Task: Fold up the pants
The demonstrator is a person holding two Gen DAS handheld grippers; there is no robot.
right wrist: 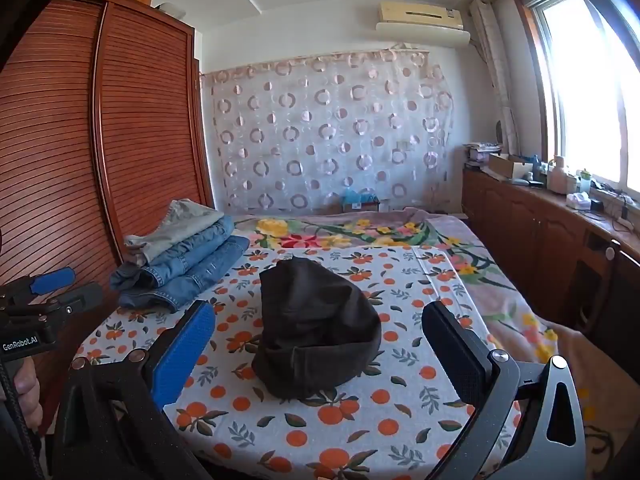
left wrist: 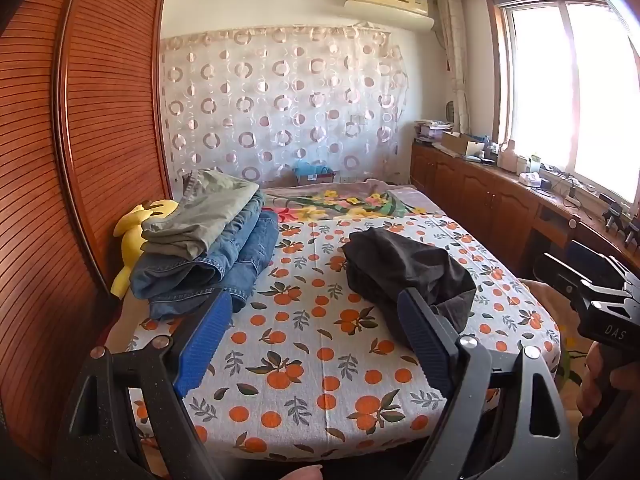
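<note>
I have the black pants [right wrist: 316, 328] lying crumpled in a heap on the bed [right wrist: 360, 432], on the orange-print sheet, just to the right of the folded stack of jeans [right wrist: 180, 272] by the wardrobe. Taking that heap as my landmark: my right tool [right wrist: 320, 356] looks almost straight at it, the heap framed between its two fingers, so I judge the right hand the better placed. My left tool [left wrist: 316, 344] sits left of the heap, which shows past its right finger. I read the heap's long axis as running away from me toward the headboard, though the bunching hides waistband and legs. Both tools stand wide apart, empty, touching nothing. I judge the first move is pulling the heap out flat.
</note>
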